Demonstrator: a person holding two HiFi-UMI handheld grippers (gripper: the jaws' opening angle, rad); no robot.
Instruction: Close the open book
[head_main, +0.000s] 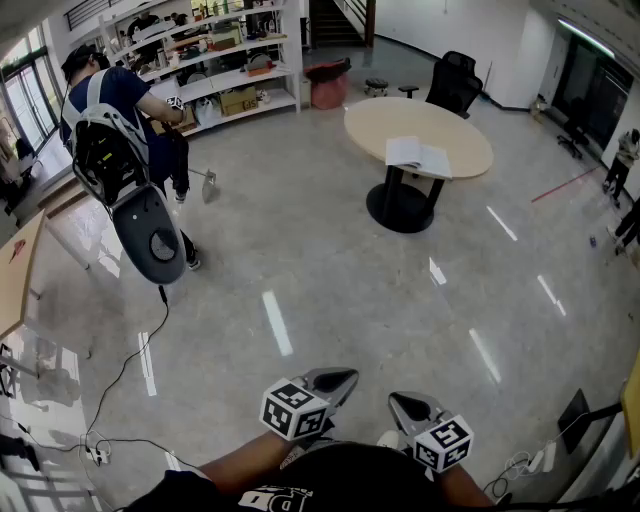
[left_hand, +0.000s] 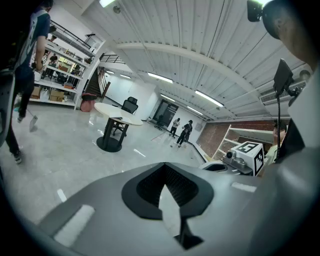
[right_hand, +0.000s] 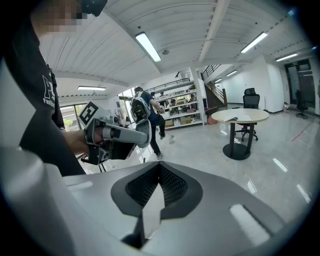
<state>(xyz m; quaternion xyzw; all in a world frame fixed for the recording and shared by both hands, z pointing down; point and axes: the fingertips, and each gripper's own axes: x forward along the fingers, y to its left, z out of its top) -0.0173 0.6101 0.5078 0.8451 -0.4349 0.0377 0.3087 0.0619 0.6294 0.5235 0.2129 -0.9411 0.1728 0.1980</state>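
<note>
- Open book (head_main: 418, 155) lies on the round table (head_main: 470, 135) at the far side of the room, pages spread and facing up. Not closed.
- Left tool (head_main: 335, 380): jaws together, nothing between them. The left gripper view shows the pads meeting along a line, with only floor behind.
- Right tool (head_main: 405, 405): jaws likewise together and empty. The right gripper view shows the same closed seam.
- Both tools are held low, close to the person's body, side by side and angled down toward the bare floor (head_main: 300, 260). They are well apart from the table, with a wide stretch of floor between.
- Progress: judged at the start. No contact with the book and no approach completed. All work remains: cross to the table, get a tool against one half of the book, and fold it over onto the other.
- A closed tool may serve to push a cover over; to pinch pages, the jaws would have to part first.
- Bystander with backpack (head_main: 120, 130) stands near the shelves (head_main: 220, 60), to the left and off the direct line to the table.
- Black chair (head_main: 455, 80) stands behind the table.
</note>
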